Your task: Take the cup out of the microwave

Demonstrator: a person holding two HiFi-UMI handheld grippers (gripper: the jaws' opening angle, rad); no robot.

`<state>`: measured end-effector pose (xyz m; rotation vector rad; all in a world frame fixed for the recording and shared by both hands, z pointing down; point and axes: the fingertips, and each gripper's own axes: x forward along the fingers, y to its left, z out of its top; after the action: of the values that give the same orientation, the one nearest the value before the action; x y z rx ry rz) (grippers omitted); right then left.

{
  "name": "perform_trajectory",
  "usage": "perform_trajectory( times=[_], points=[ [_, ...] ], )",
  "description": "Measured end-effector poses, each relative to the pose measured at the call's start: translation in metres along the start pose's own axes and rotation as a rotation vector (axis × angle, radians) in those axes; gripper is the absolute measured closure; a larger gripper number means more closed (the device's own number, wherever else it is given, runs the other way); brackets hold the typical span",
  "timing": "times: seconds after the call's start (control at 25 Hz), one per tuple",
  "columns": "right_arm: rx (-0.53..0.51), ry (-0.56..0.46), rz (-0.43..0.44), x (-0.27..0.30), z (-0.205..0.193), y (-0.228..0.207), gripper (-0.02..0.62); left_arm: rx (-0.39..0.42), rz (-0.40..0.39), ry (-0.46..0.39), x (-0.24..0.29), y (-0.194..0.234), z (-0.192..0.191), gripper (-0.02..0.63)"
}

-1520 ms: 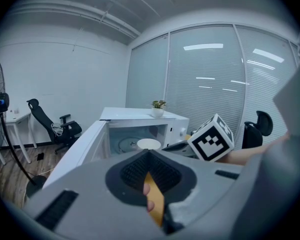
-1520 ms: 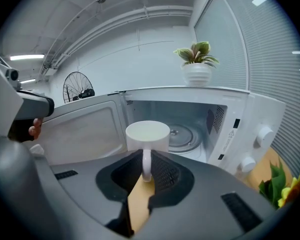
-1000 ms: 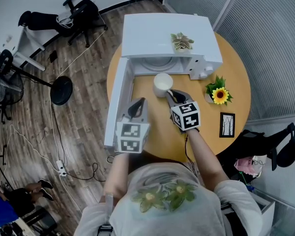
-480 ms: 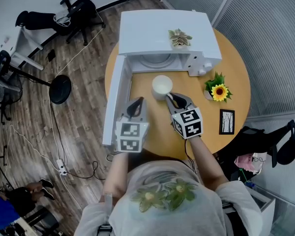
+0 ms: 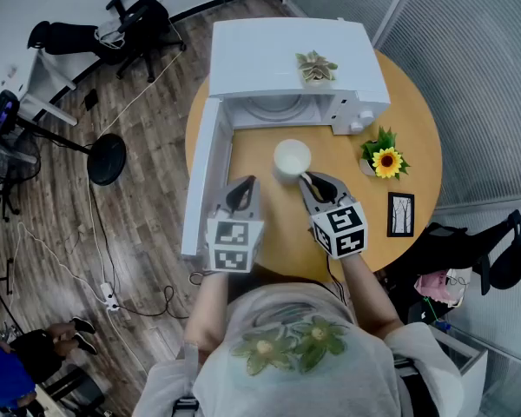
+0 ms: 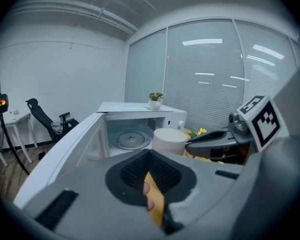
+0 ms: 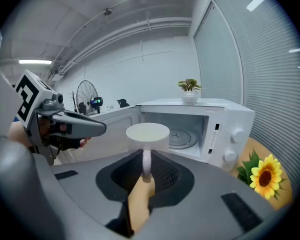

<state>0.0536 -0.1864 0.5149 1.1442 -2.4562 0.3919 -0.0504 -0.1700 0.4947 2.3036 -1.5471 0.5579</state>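
The white cup [image 5: 292,158] is out of the microwave [image 5: 291,55], just in front of its open cavity and over the round wooden tabletop [image 5: 417,129]. It stands upright with its mouth up and its handle turned back toward me. My right gripper [image 5: 311,181] has it by that handle: in the right gripper view the fingers [image 7: 125,176] are clenched on the thin white loop, and the cup body sits just beyond their tips. I cannot tell whether the cup's base is touching the tabletop.

My left gripper [image 5: 241,189] hangs just to the left of the right one, near the cup but apart from it. Its fingers [image 6: 132,169] are pressed together with nothing between them.

The microwave door [image 5: 207,176] is swung wide open on the left and reaches along the tabletop's edge toward me. Inside the cavity the glass turntable [image 5: 273,109] lies bare. The two knobs [image 5: 358,127] are on the panel at the right of the opening. A small potted plant [image 5: 319,70] stands on top of the microwave. To the right of the cup are a potted sunflower [image 5: 386,165] and, nearer me, a small black picture frame [image 5: 400,220], both well clear of the grippers.
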Motion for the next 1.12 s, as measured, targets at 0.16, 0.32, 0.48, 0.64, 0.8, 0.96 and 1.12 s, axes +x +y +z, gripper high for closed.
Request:
perform_trajectory(
  times=[0.16,0.32,0.48,0.64,0.8,0.96,1.12],
  points=[
    [-0.006,-0.013,0.007,-0.01,0.006,0.005,0.534,-0.002,-0.006,0.0,-0.001,-0.003,-0.001,0.601],
    [-0.016,-0.027,0.016,-0.021,0.01,0.01,0.534,-0.01,-0.011,-0.007,-0.004,-0.006,-0.002,0.602],
    [-0.017,-0.034,0.019,-0.03,0.011,0.015,0.534,-0.041,-0.011,-0.017,-0.007,-0.006,-0.003,0.601],
    [-0.018,-0.041,0.017,-0.039,0.012,0.02,0.534,-0.057,-0.008,-0.034,-0.011,-0.005,-0.002,0.601],
    [-0.026,-0.06,0.008,-0.045,0.019,0.023,0.534,-0.057,-0.012,-0.044,-0.014,-0.006,0.0,0.602],
    [-0.031,-0.075,-0.004,-0.05,0.027,0.023,0.534,-0.047,-0.02,-0.062,-0.015,-0.008,0.003,0.601],
    [-0.037,-0.09,-0.011,-0.054,0.033,0.024,0.534,-0.042,-0.025,-0.072,-0.016,-0.011,0.005,0.602]
  ],
)
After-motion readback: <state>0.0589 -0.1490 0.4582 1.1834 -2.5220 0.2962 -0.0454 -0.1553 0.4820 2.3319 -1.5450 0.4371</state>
